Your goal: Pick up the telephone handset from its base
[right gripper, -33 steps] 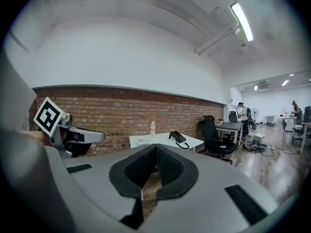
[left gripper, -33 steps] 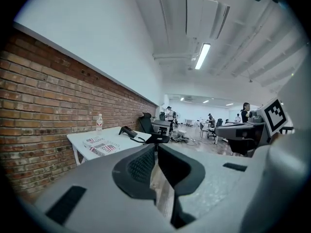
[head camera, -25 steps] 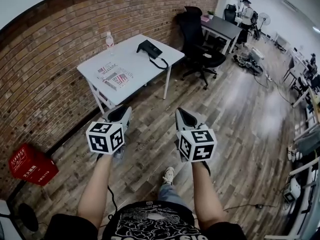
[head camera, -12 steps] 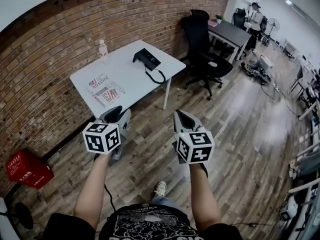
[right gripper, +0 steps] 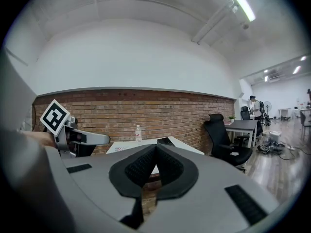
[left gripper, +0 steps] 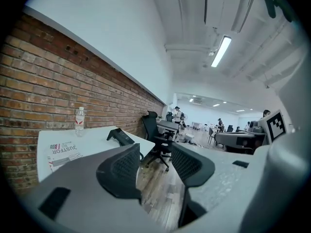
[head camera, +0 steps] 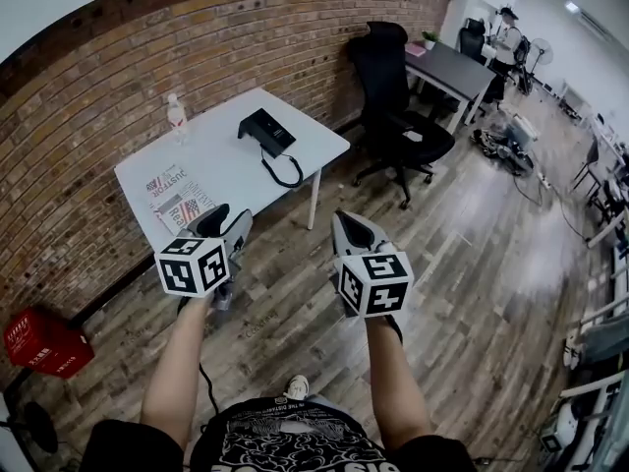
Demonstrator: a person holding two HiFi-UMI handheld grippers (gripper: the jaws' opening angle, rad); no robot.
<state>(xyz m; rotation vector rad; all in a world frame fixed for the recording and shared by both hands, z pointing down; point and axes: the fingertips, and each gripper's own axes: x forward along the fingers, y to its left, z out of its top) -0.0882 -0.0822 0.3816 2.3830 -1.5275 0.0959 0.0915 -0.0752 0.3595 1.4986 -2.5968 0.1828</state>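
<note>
A black telephone (head camera: 263, 131), its handset resting on the base, lies on a white table (head camera: 221, 160) by the brick wall. Its coiled cord (head camera: 285, 175) hangs over the table edge. Both grippers hover over the floor short of the table, well apart from the phone. My left gripper (head camera: 228, 219) is near the table's front edge, its jaws opening with nothing between them. The left gripper view shows the phone (left gripper: 120, 136) ahead beyond the spread fingers (left gripper: 124, 171). My right gripper (head camera: 342, 218) is shut and empty, and past its closed tips (right gripper: 155, 148) the phone (right gripper: 165, 141) peeks out.
A plastic water bottle (head camera: 177, 116) and a newspaper (head camera: 177, 197) lie on the table. A black office chair (head camera: 398, 96) stands to its right. A red crate (head camera: 39, 340) sits by the wall at left. A dark desk (head camera: 454, 67) and a person are farther back.
I have walked closer to the table, so both grippers now sit nearer its front edge. The left jaws have spread apart, while the right jaws stay shut.
</note>
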